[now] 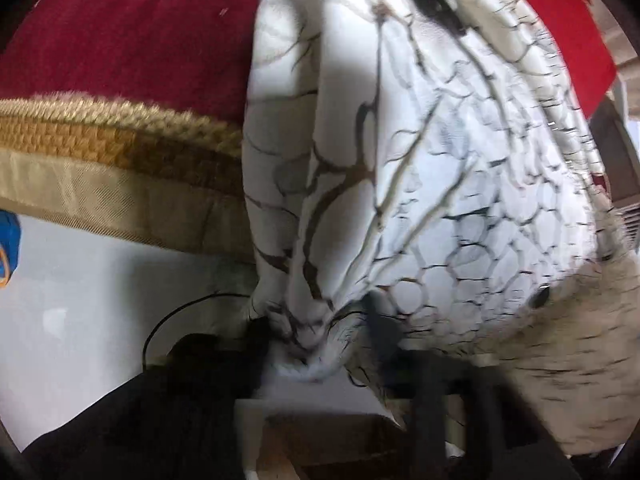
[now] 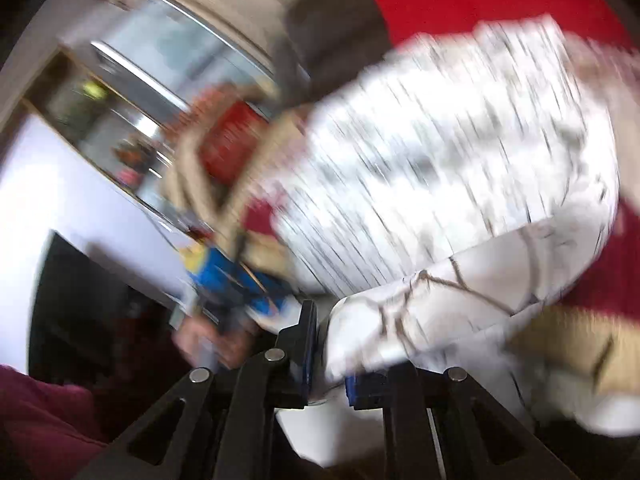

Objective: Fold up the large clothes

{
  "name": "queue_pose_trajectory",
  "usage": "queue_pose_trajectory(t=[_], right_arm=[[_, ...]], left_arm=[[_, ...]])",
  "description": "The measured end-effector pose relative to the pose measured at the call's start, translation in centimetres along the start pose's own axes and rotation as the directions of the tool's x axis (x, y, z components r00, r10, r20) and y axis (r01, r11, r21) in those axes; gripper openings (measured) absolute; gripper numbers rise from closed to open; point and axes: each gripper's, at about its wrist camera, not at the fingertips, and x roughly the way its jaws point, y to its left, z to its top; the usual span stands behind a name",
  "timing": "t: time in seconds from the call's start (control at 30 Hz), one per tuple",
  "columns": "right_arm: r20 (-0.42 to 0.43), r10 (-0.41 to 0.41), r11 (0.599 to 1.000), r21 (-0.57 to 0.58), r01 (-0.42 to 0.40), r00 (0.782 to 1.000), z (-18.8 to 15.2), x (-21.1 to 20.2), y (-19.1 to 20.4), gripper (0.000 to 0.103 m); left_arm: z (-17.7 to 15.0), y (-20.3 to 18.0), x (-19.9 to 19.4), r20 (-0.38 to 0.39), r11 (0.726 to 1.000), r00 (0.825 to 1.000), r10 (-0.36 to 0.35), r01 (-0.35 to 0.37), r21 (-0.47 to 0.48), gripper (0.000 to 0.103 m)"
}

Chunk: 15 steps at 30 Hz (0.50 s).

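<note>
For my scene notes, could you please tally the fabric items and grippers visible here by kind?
White patterned garment: 1
Red blanket with gold border: 1
Left gripper: 1
Right gripper, jaws pinching the garment: 1
Total: 4

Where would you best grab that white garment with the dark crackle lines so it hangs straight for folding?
Probably at an outer edge or corner, not the bulk. The white garment hangs bunched in deep folds over the red rug, so its middle is too thick. The left gripper and right gripper each seem to have a thin bunched end, coming from below. Exact hems are too blurred to pick out.
</note>
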Motion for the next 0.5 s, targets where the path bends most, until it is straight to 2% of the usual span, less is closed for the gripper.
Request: queue_pose_trajectory(t=[0.07,0.17,0.23,0.27,0.3,0.33,0.5], right_arm=[[0.094,0.012,1.0,-0.02,-0.01,0.996,1.3,-1.1,1.5,0.013],[0.096,-0.073,0.997,-0.005,0.074,0.993,2.7,-1.1,-0.3,0.013],[0.065,-0.11,0.994,0.035,0.108,0.992,2.7,-0.7,-2.1,0.013],[0.043,-0.131,0.99,0.05,0.129,0.99,2.1,0.2,-3.0,0.013],[0.019,-0.153,0.986,0.067,0.151,0.988,1.5,1.0,-3.8,0.013],[0.004,-0.161,0.984,0.08,0.16,0.987,1.7,1.9,-3.1,0.013],[-0.049,-0.212,0.967,0.138,0.216,0.976,-0.1,2.8,-5.9,0.013]], left_arm=[[-0.1,-0.2,0.7,-0.009,1.0,1.0,0.005,-0.005,0.007,0.073],[-0.3,-0.8,1.4,-0.012,0.999,1.0,0.023,-0.022,0.046,0.071],[-0.2,-1.5,1.4,0.004,0.996,0.999,0.036,-0.036,0.081,0.042],[-0.2,-1.7,1.5,0.001,0.994,0.999,0.041,-0.04,0.097,0.012],[-0.2,-1.8,1.6,0.008,0.993,0.999,0.048,-0.048,0.11,0.009],[-0.1,-1.9,1.5,0.013,0.992,0.999,0.047,-0.048,0.116,0.009],[-0.4,-2.0,0.7,0.021,0.993,1.0,0.012,-0.014,0.12,0.007]])
